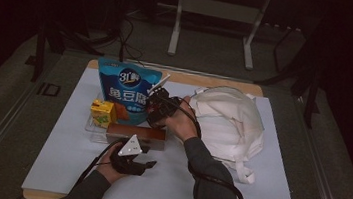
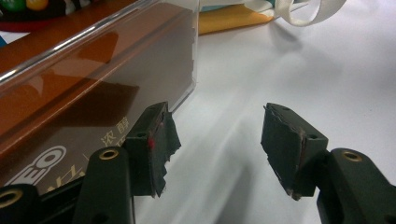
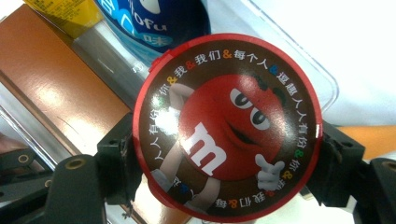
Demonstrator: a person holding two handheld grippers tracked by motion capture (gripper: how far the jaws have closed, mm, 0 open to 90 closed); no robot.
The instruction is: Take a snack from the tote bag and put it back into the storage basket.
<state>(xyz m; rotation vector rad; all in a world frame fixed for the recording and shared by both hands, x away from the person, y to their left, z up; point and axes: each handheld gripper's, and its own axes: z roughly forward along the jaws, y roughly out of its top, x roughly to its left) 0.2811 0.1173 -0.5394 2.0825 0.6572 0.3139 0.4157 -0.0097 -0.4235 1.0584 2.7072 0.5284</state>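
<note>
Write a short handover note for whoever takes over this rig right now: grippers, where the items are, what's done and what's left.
Right gripper: shut on the round M&M's tub, held above the clear tray.
Left gripper: open, holding nothing, low over the white mat beside the brown box.
Items: brown box, yellow carton and blue pouch are at the tray; the white cloth bag lies right of it.
Done: tub gripped.
Left: likely moving the tub to the bag, then the other items; the pictures do not settle this.

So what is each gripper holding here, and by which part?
The right gripper grips the round red-lidded candy tub across its sides, one of its fingers on each side. The left gripper is open, holding nothing, beside the brown box.
</note>
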